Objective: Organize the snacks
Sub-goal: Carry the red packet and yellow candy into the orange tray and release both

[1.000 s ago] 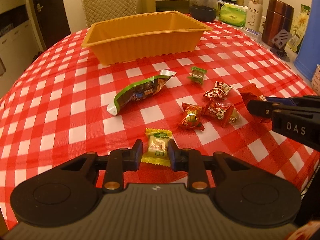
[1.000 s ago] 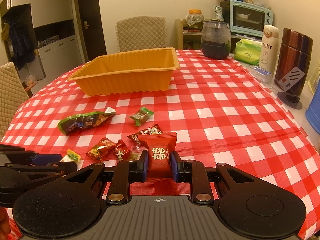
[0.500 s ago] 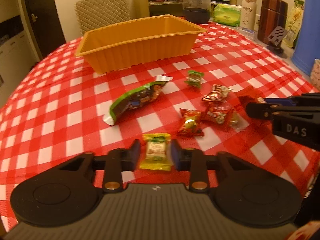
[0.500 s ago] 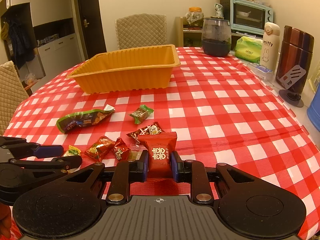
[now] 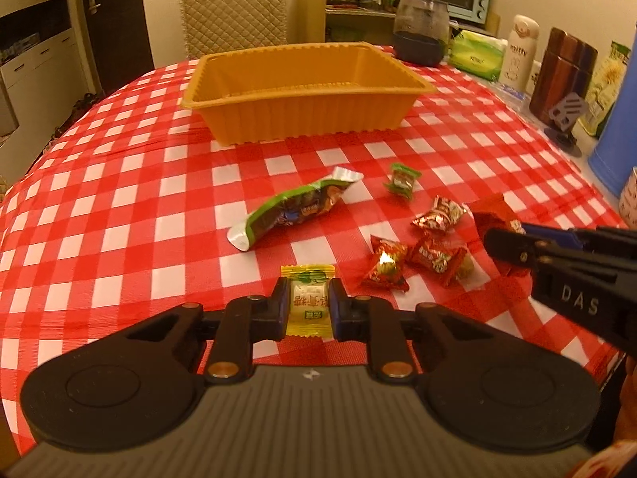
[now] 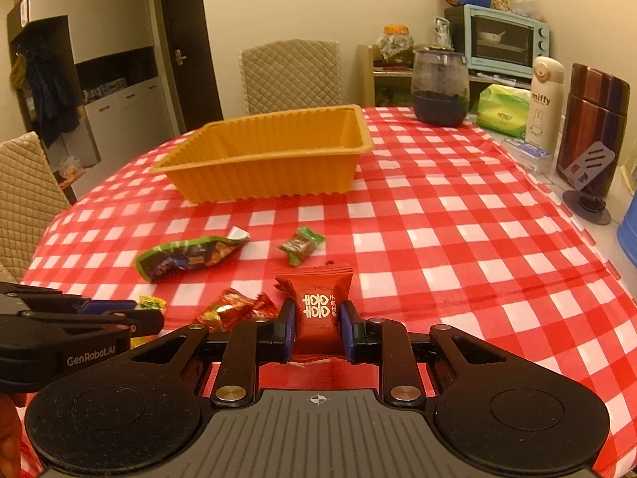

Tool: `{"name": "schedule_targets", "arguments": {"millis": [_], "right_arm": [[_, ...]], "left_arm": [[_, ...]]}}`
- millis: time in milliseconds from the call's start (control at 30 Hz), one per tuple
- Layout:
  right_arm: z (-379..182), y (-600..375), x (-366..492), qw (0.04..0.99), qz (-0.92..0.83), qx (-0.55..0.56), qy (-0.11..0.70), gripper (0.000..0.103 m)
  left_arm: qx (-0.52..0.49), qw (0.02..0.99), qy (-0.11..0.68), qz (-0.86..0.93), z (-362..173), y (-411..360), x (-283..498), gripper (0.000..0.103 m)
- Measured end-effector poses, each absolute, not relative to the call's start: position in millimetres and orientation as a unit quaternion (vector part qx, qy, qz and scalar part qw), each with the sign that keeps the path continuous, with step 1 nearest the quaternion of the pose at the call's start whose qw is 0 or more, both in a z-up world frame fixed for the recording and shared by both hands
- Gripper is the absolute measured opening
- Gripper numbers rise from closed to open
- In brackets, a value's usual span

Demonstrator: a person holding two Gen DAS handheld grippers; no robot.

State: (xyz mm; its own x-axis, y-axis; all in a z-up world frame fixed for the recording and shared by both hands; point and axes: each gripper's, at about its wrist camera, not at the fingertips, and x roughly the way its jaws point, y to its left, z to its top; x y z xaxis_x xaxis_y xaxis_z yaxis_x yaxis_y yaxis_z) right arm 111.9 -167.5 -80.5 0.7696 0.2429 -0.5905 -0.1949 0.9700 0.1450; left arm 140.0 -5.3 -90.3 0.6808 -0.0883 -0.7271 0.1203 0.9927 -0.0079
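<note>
L gripper [image 5: 308, 304] & R gripper [image 6: 317, 320] both angled down over near tabletop edge, side by side, jaws clamped on sth each.

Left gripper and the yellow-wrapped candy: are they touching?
Touching. The left wrist view shows the left gripper with both pads pressed against the yellow-wrapped candy, no gap either side.

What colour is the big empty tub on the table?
The tub is plain orange with ribbed sides, clearest in the right wrist view.
</note>
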Motion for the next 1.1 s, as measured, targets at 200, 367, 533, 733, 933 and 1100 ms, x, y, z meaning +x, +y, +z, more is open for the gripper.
{"name": "schedule_targets", "arguments": {"millis": [200,367,533,733,933,1100], "right_arm": [[-74,-163,110,0.94,0.124,0.045,0.315,0.024],[-68,-164,115,0.938,0.124,0.063,0.318,0.024],[-55,-159,129,0.942,0.132,0.06,0.304,0.024],[-35,-161,157,0.949,0.124,0.058,0.283,0.024],[-22,-159,192,0.952,0.116,0.069,0.276,0.024],[-15,-147,221,0.954,0.122,0.064,0.268,0.024]], "left_arm": [[0.009,0.917,0.394,-0.056,-82,-3,140,0.018],[0.0,0.919,0.389,-0.061,-72,-3,142,0.018],[-0.005,0.924,0.375,-0.069,-56,0,157,0.018],[-0.007,0.933,0.353,-0.077,-32,5,187,0.018],[-0.01,0.939,0.334,-0.085,-15,12,225,0.018],[-0.009,0.945,0.316,-0.083,-8,18,256,0.018]]}}
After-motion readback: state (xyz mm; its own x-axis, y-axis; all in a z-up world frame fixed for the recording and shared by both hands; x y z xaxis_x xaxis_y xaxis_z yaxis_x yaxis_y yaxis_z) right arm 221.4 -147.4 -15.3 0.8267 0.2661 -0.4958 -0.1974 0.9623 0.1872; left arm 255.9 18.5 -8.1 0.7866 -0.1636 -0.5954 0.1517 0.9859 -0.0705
